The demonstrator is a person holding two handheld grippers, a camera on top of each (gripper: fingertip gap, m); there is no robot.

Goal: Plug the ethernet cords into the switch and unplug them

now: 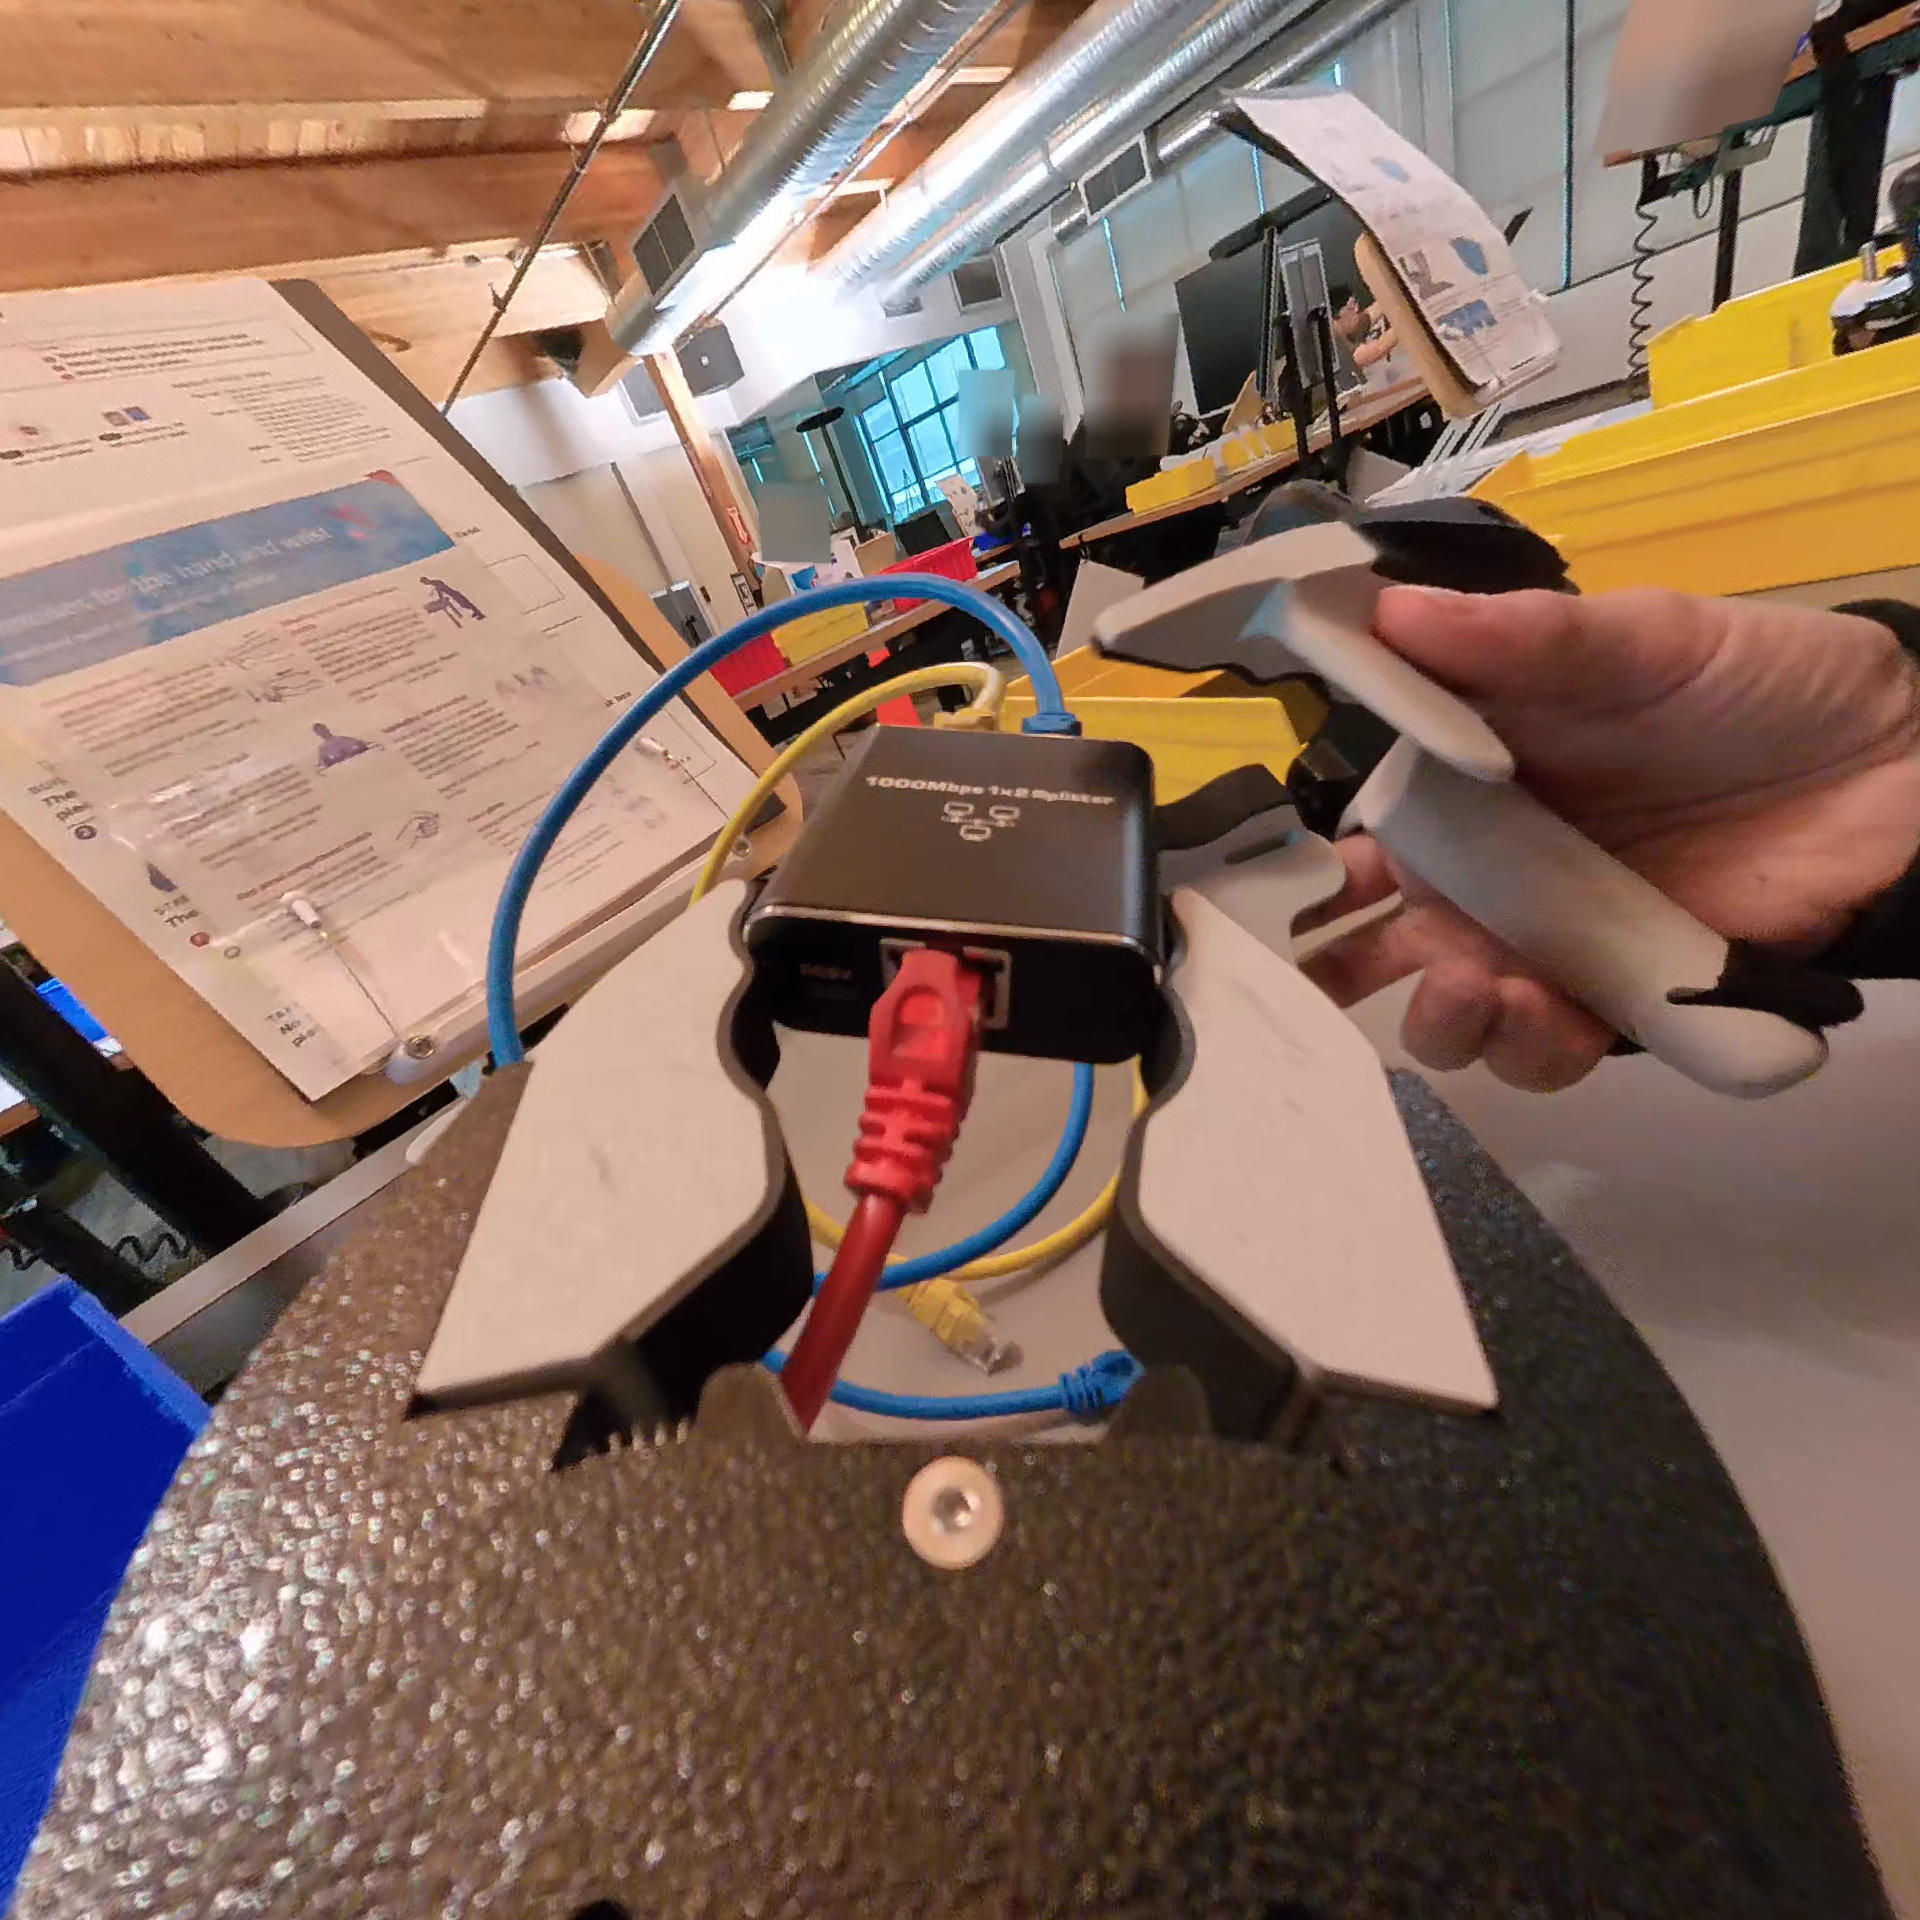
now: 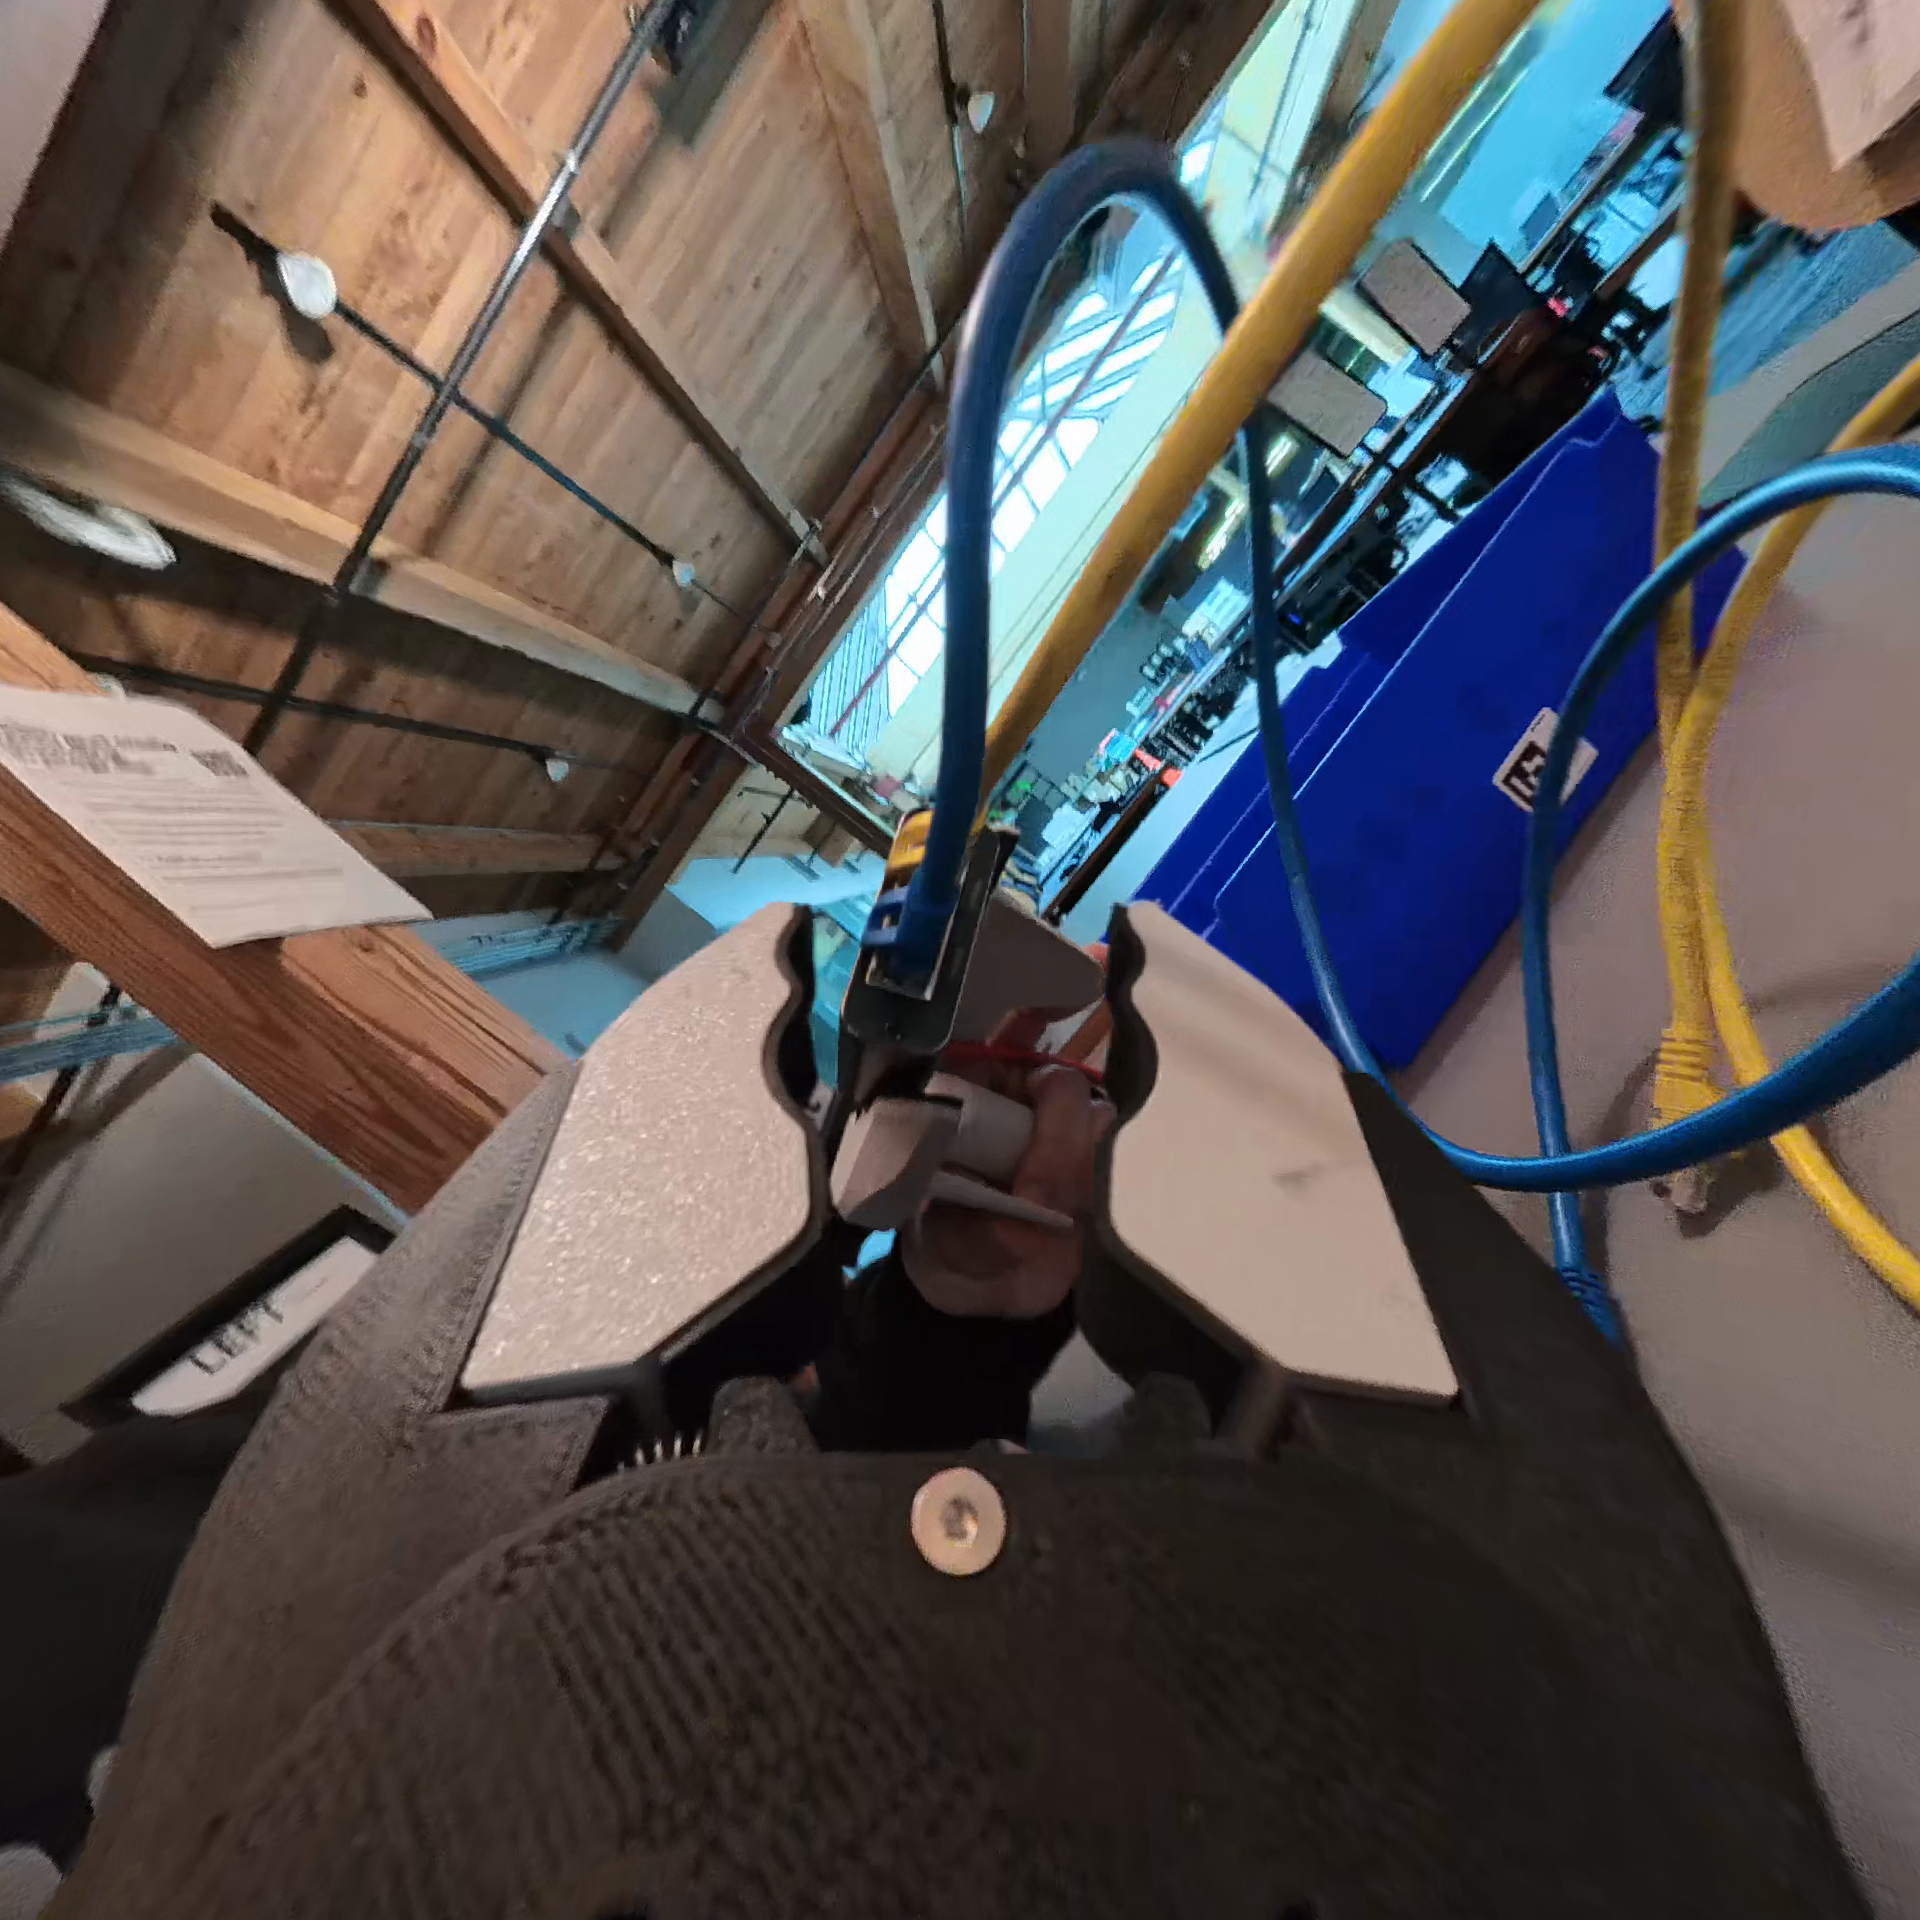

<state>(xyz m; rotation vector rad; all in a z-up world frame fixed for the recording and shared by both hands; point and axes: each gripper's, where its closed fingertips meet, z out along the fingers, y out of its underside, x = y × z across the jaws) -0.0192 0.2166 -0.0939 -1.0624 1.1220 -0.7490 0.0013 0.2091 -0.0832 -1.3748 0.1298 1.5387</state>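
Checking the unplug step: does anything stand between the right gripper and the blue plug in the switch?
Nothing visible does. In the right wrist view the blue plug sits just ahead of the open right gripper; the left gripper holds the switch.

Clipboard stand (image 1: pixel 156 997): tan board, tilted back, at left in the left wrist view.
Printed sheets (image 1: pixel 270 665): held on that board under a clear cover; blue banner and small figures.
Blue bin (image 1: pixel 73 1475): lower left corner in the left wrist view; a larger blue bin (image 2: pixel 1434 790) with a black-and-white tag stands at right in the right wrist view.
Yellow bins (image 1: pixel 1714 457): stacked at upper right, on distant tables.
Red bin (image 1: pixel 935 566): mid-distance, beyond the yellow ones.
Ducts (image 1: pixel 935 135): silver, ribbed, running along the ceiling.
Ceiling (image 2: pixel 436 312): wooden planks and beams with thin metal conduit.
Wooden post (image 2: pixel 260 966): bears a white paper sheet (image 2: pixel 177 821).
Windows (image 1: pixel 914 416): tall, gridded, at the far wall.
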